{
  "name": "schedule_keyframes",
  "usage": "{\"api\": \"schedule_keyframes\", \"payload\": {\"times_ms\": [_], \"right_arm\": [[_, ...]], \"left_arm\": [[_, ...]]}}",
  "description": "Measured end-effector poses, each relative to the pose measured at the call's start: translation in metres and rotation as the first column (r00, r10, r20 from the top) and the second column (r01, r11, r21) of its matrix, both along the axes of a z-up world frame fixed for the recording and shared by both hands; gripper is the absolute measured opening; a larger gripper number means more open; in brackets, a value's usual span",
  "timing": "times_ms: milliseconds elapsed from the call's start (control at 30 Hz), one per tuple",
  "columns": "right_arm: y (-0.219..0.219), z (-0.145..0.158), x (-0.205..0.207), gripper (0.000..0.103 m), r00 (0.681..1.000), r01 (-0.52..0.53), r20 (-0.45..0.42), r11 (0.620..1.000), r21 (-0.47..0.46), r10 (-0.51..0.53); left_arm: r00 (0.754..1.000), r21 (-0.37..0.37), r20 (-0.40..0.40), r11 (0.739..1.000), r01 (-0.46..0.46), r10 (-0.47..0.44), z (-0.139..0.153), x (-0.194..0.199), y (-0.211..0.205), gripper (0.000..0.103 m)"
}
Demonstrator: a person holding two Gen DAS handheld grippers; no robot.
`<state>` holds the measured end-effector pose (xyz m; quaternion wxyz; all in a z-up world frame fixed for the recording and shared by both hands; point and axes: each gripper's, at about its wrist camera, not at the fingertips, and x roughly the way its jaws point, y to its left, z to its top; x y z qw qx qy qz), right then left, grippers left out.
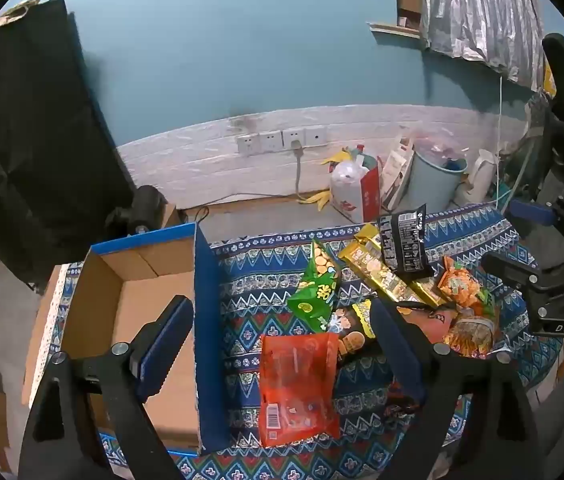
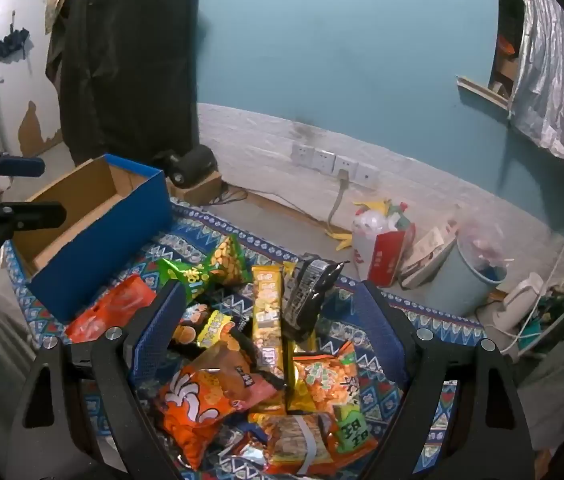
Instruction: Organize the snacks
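A pile of snack packets lies on a patterned blue cloth [image 1: 242,276]. A red translucent packet [image 1: 297,384] lies nearest the blue cardboard box [image 1: 206,320], whose inside is bare. A green packet [image 1: 315,288], a gold packet [image 1: 381,272] and a black packet [image 1: 403,242] lie behind. My left gripper [image 1: 278,340] is open and empty, straddling the box wall and the red packet. My right gripper [image 2: 272,328] is open and empty above the pile, over an orange packet [image 2: 210,396], the gold packet [image 2: 268,308] and the black packet [image 2: 305,300]. The box [image 2: 102,232] is at its left.
The right gripper [image 1: 529,276] shows at the right edge of the left wrist view. Behind the cloth on the floor stand a white and red bag [image 1: 355,192], a pale blue bin [image 1: 433,180] and a white kettle [image 1: 479,176]. Wall sockets [image 1: 282,140] with a cable sit on the wall.
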<state>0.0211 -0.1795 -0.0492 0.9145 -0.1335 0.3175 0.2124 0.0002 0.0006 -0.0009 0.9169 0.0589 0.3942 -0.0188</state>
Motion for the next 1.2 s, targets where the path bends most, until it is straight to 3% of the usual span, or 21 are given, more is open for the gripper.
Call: {"api": "schedule_keyframes", "payload": {"times_ms": [1200], "right_arm": [[-0.002,-0.009,0.004,0.084,0.999,0.018,-0.037,1.000,-0.008,-0.018]], "left_arm": [[1.000,0.003,-0.022,1.000,-0.013,0.013,-0.008,0.004,0.003,0.091]]}}
